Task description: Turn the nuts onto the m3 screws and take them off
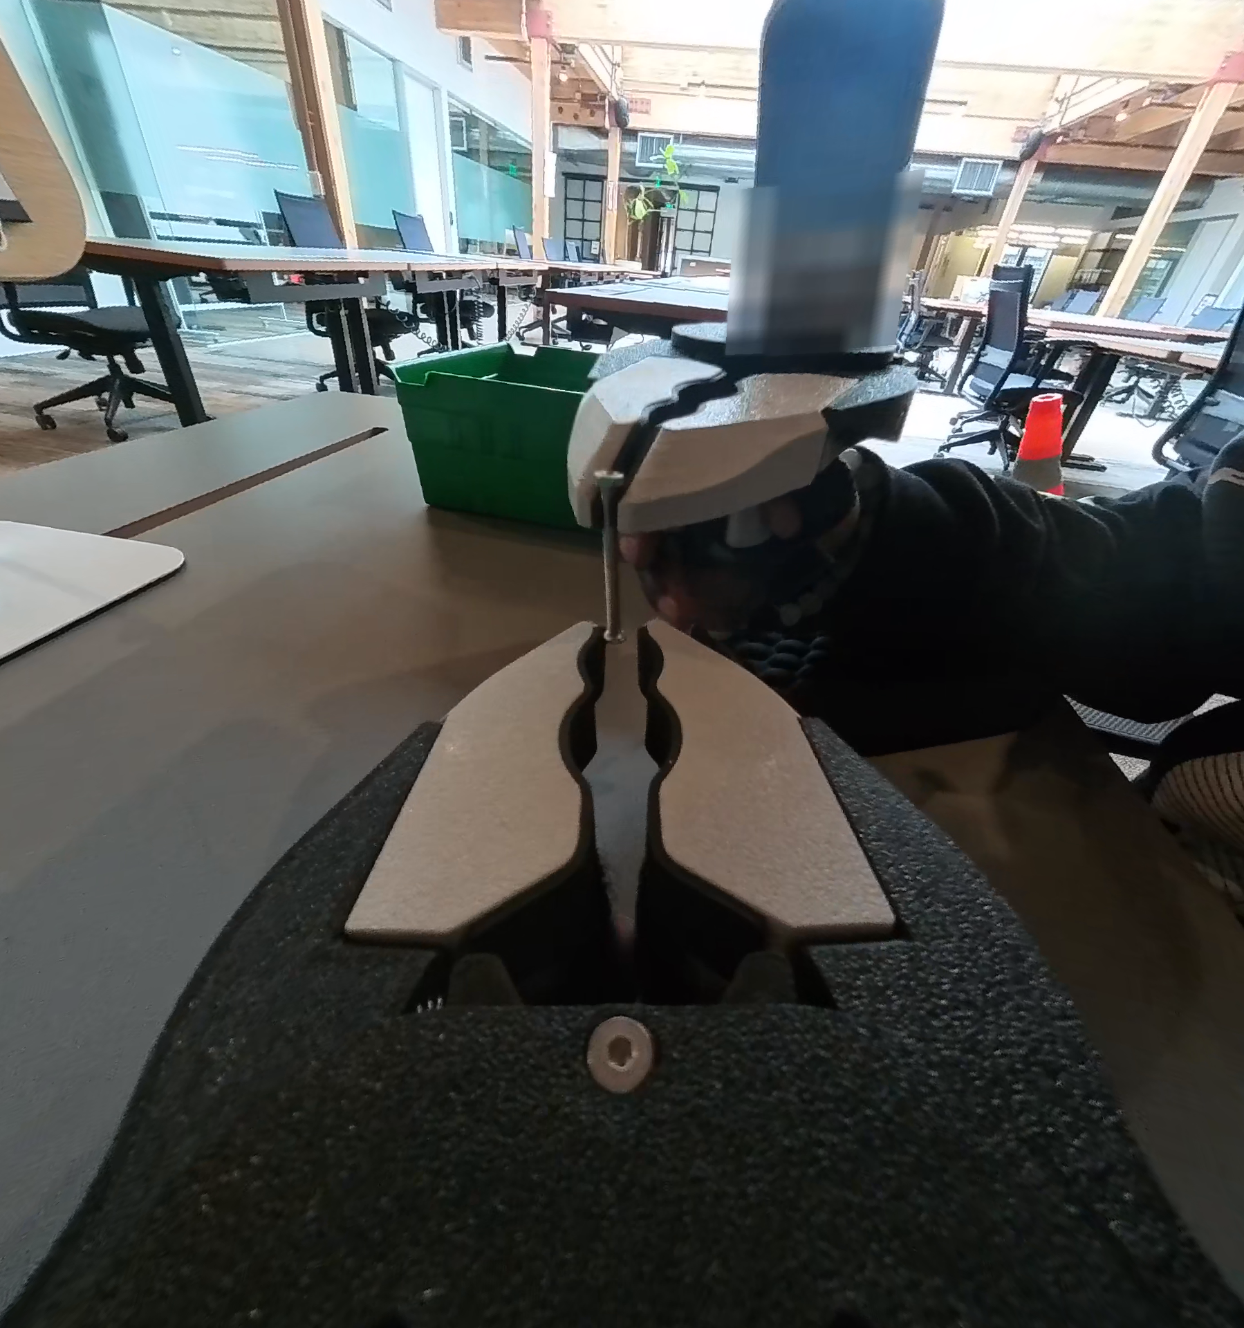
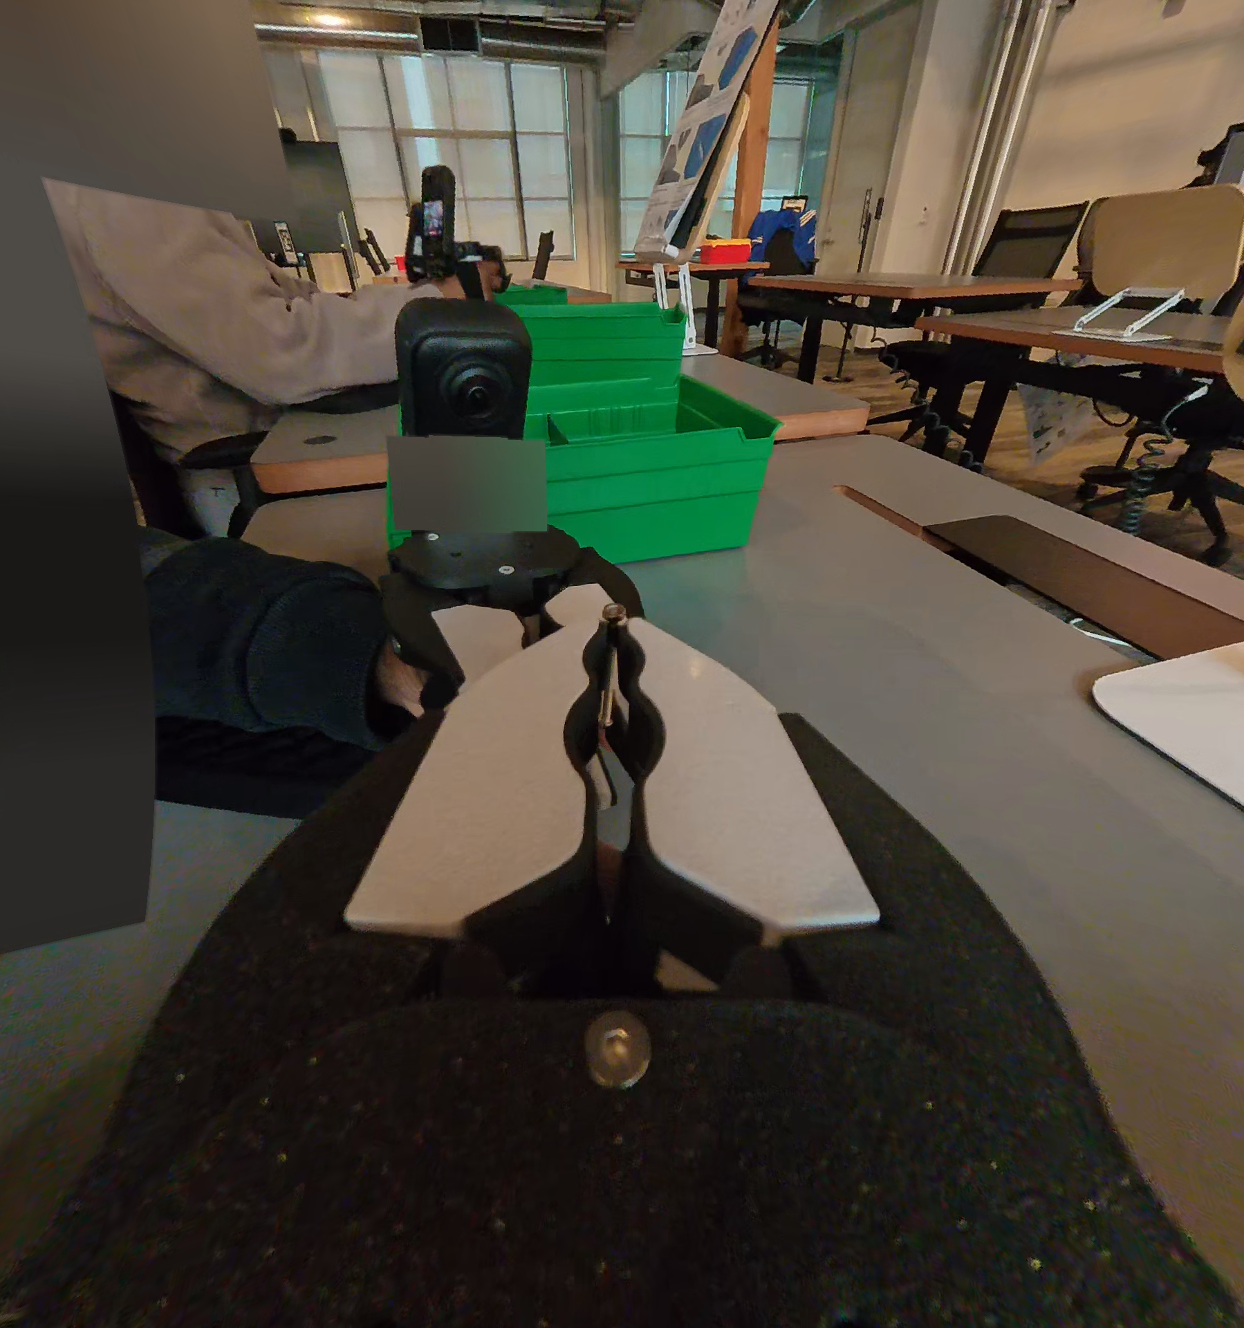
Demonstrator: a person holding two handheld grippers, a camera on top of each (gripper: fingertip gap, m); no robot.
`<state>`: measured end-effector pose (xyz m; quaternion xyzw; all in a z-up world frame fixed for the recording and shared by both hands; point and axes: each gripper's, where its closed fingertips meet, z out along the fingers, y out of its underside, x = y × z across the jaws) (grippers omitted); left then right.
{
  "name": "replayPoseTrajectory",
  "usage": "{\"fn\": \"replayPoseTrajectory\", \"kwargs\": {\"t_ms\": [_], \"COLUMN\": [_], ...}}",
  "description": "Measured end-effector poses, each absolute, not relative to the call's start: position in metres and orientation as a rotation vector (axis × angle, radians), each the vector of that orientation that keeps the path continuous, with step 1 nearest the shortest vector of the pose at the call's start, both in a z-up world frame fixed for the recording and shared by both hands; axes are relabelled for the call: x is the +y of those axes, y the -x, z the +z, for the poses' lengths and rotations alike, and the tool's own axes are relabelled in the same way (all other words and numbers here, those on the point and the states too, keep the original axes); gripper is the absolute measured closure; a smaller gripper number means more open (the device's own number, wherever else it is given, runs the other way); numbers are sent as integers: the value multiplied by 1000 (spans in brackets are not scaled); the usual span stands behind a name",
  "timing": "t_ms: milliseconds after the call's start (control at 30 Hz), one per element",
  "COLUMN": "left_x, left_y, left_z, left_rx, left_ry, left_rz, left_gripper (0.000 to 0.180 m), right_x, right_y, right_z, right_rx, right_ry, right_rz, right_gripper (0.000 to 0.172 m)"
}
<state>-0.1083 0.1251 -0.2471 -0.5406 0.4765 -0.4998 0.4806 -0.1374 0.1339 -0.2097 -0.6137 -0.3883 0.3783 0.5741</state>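
Note:
My right gripper (image 2: 613,629) is shut on a long thin silver screw (image 2: 609,668). The screw's head (image 2: 613,612) sits at the fingertips and its shaft runs back between the fingers. In the left wrist view the right gripper (image 1: 608,499) holds the screw (image 1: 609,560) upright, head on top. A small nut (image 1: 613,635) sits on the screw's lower end. My left gripper (image 1: 620,634) is open, with its tips on either side of the nut. A gap shows on the right side of the nut. In the right wrist view the left gripper's white fingers (image 2: 479,636) show behind the right gripper's fingers.
A green bin (image 1: 489,438) (image 2: 647,489) stands on the grey table (image 1: 245,647) (image 2: 892,683) behind the grippers. A white monitor base (image 1: 51,575) (image 2: 1208,718) lies to the side. The operator's black sleeve (image 1: 999,575) is close by. Another person (image 2: 209,323) sits at the neighbouring desk. One gripper's finger ends stand about 4 cm off the other's.

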Motion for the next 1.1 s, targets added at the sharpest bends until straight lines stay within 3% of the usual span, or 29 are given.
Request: {"fn": "replayPoseTrajectory", "kwargs": {"t_ms": [1100], "left_x": [125], "left_y": [110], "left_z": [-247], "left_rx": [1195], "left_ry": [1291], "left_rz": [-1162], "left_gripper": [179], "right_x": [133], "right_y": [134], "right_z": [-211], "right_rx": [-940], "right_ry": [1431], "right_rz": [887], "right_gripper": [161]}}
